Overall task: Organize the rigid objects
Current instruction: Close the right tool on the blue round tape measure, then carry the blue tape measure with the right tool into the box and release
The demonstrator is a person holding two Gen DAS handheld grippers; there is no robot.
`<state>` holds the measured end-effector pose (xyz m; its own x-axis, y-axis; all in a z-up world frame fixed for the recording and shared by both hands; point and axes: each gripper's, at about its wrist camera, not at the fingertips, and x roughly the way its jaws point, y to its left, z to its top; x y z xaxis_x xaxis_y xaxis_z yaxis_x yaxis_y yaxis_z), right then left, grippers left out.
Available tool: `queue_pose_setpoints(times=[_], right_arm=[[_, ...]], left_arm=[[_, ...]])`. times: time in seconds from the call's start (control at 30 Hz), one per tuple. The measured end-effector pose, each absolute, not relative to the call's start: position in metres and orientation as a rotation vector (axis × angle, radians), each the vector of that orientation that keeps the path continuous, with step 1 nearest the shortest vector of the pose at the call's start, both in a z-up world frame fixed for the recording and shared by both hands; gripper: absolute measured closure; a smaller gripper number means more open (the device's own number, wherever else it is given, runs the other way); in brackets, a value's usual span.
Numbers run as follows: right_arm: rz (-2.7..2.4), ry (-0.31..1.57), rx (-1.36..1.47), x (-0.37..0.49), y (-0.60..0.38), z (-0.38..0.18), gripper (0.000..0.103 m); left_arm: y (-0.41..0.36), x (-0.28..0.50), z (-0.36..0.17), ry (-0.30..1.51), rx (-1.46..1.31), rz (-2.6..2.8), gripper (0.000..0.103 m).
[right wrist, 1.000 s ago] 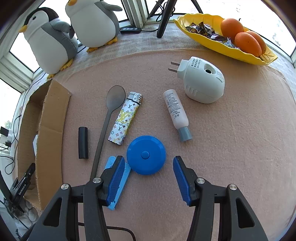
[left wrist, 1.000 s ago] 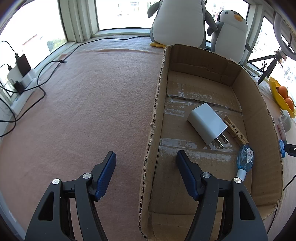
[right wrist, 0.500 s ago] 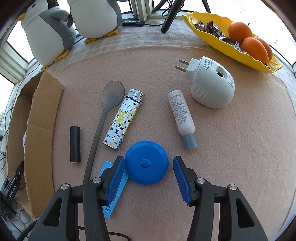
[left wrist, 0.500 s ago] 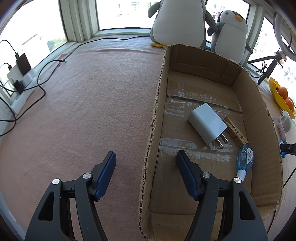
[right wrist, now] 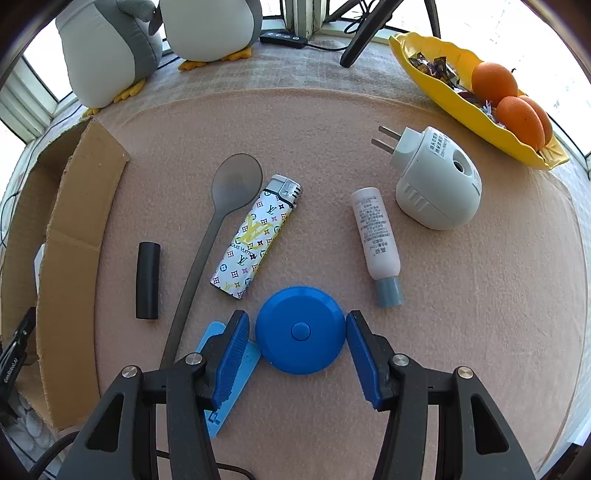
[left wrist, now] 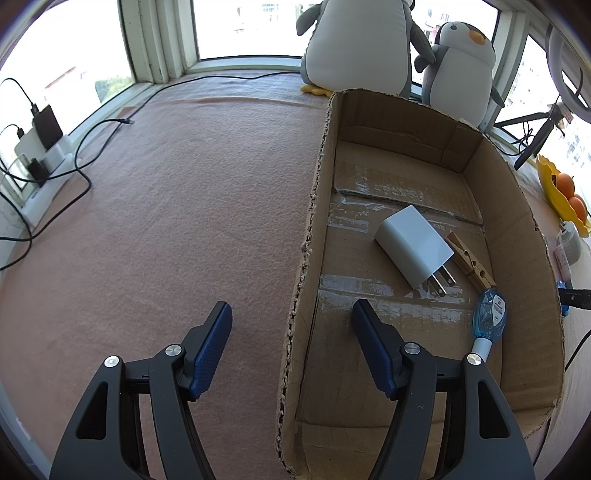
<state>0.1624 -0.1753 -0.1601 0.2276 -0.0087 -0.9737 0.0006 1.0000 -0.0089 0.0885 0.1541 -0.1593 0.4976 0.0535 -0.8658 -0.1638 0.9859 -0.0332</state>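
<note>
My right gripper [right wrist: 297, 325] is open, its jaws on either side of a round blue tape measure [right wrist: 300, 329] lying on the pink felt. Nearby lie a patterned lighter [right wrist: 256, 236], a grey spoon [right wrist: 218, 218], a black cylinder [right wrist: 147, 280], a small white bottle [right wrist: 377, 240], a white plug-in device [right wrist: 432, 182] and a flat light-blue piece [right wrist: 221, 373]. My left gripper [left wrist: 291, 317] is open and empty, straddling the left wall of the cardboard box [left wrist: 310, 236]. Inside lie a white charger [left wrist: 415, 245], a wooden clothespin [left wrist: 469, 264] and a blue correction-tape dispenser [left wrist: 489, 317].
A yellow dish [right wrist: 454, 99] with oranges and sweets stands at the back right. Two plush penguins [right wrist: 159, 33] sit by the window behind the box [right wrist: 74, 240]. Cables and a power strip [left wrist: 37, 162] lie at the far left of the felt.
My right gripper has moved forward and lower, so the blue tape measure now lies between its open jaws. The left gripper has not moved.
</note>
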Motion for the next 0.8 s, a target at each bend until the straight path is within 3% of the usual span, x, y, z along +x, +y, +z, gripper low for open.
queue_pose_setpoints(times=[0.8], right_arm=[[0.003,1.273,0.049,0.146,-0.184,-0.138,0.057]], left_arm=[[0.154,0.088,-0.16,1.042,-0.117,0.132,0.034]])
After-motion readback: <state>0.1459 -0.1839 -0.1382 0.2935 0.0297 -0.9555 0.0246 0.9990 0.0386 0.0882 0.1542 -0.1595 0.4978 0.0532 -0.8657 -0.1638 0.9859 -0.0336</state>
